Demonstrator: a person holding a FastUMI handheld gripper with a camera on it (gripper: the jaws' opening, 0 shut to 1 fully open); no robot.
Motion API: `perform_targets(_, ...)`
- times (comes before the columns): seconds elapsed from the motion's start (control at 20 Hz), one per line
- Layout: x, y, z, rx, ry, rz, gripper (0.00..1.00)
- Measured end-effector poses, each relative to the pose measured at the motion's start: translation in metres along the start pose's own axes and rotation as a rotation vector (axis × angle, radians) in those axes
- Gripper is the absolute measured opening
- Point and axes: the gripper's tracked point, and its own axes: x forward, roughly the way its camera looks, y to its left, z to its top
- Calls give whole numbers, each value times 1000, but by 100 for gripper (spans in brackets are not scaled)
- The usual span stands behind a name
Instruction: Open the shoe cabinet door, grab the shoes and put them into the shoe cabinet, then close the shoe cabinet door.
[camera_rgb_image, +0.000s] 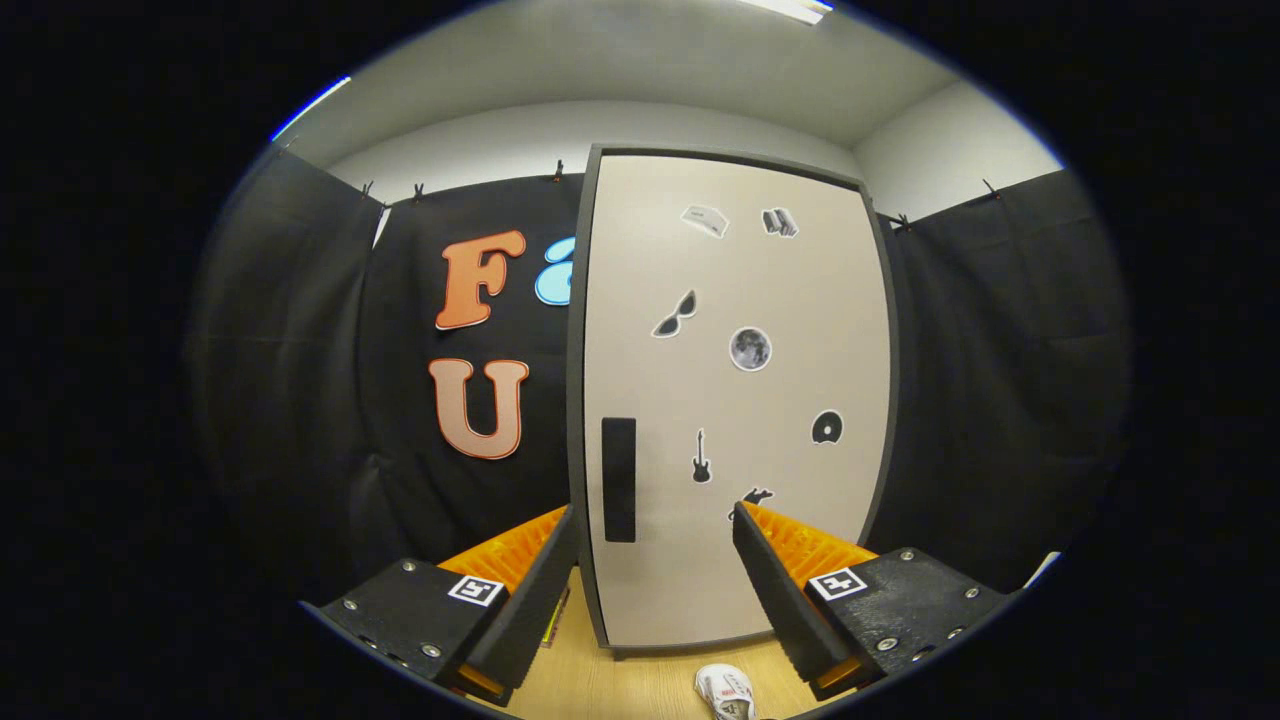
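Gripper (655, 560) fingers spread wide, nothing between them but air. One finger at 7 o'clock, the other at 5 o'clock.

Nearest to us: one shoe (727, 692) on the wooden floor (620, 685), at roughly 6 o'clock, low between the fingers and a bit toward the 5 o'clock one. Light upper with red accents, only partly visible. The task says shoes, but I count one; can't tell if a second lies below what's shown. Judgement: light, soft upper, stiffer sole. Pinch across the heel collar or the side wall, not the toe, or it'll fold and slip.

Just beyond: one shoe cabinet (590, 400), dark frame, standing on the floor straight ahead, 12 o'clock of the fingers. One cabinet door (740, 560), pale panel, shut flush. One dark vertical handle (619, 480) near the door's 9 o'clock edge, lower half. So hinges are likely on the 3 o'clock side. Judgement: rigid panel, light swing; hook or pinch the handle bar, pull outward on an arc. The handle is the only sensible hold.

Seven stickers (750, 348) on the door, counted; the lowest is partly hidden behind the 5 o'clock finger.

Farthest: black cloth wall (300, 380) clipped up behind the cabinet, pale room wall (480, 140) and ceiling (620, 60) above.

Task state, judged: door not yet opened.
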Motion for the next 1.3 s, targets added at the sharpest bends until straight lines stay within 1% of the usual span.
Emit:
perform_targets(0.15, 40, 11, -16, -3, 34, 17, 95)
perform_targets(0.35, 83, 18, -29, -17, 46, 28, 92)
perform_targets(0.55, 118, 20, -39, -27, 67, 28, 83)
perform_targets(0.65, 130, 25, -45, -19, 80, 43, 76)
perform_targets(0.7, 134, 26, -44, -22, 76, 39, 70)
perform_targets(0.75, 139, 25, -44, -33, 68, 32, 67)
perform_targets(0.8, 141, 28, -43, -45, 63, 36, 61)
perform_targets(0.85, 142, 32, -45, -59, 64, 45, 58)
perform_targets(0.9, 142, 34, -43, -73, 47, 47, 49)
perform_targets(1.0, 141, 34, -43, -96, 36, 41, 40)
perform_targets(1.05, 140, 34, -44, -74, 40, 47, 38)
perform_targets(1.15, 141, 34, -45, -5, 54, 65, 31)
perform_targets(1.2, 140, 34, -44, -3, 55, 73, 26)
perform_targets(1.3, 137, 34, -43, -18, 46, 78, 21)
